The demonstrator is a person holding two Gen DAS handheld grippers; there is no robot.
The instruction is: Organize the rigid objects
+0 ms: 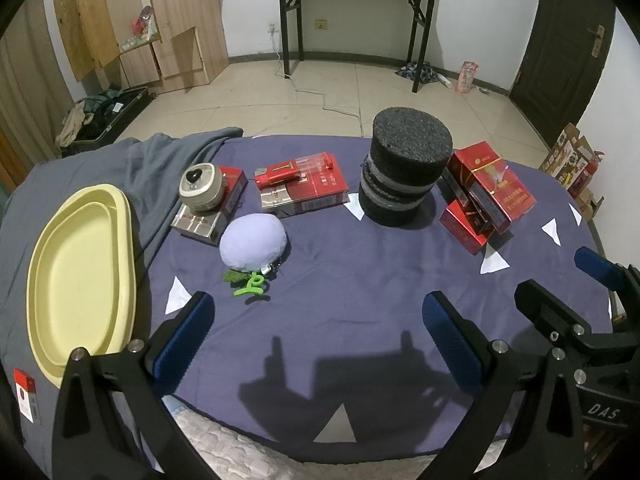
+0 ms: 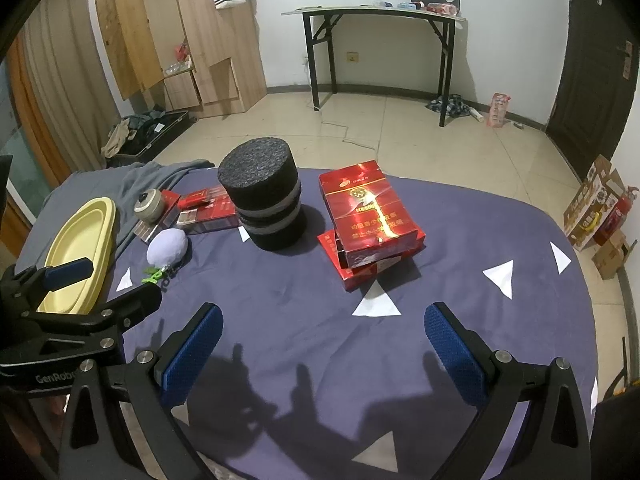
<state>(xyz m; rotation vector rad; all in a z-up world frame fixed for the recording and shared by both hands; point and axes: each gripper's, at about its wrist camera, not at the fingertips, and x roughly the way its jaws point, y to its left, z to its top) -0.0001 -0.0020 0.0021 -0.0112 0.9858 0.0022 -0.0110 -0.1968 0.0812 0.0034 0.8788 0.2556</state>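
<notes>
The red cartons (image 2: 372, 220) lay stacked askew on the purple cloth (image 2: 304, 320), just right of the black foam cylinder (image 2: 264, 204). Farther left sat more red boxes (image 1: 304, 188), one of them bearing a round tin (image 1: 200, 188), with a lilac plush (image 1: 254, 242) in front and the yellow tray (image 1: 80, 272) at the edge. My left gripper (image 1: 320, 328) and right gripper (image 2: 324, 332) hung spread wide above the cloth, holding nothing.

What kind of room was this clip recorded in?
Probably a spare room in a home, not a lab: a worn wooden wardrobe, a folding table against the wall, and an open suitcase of clothes on the tiled floor.
</notes>
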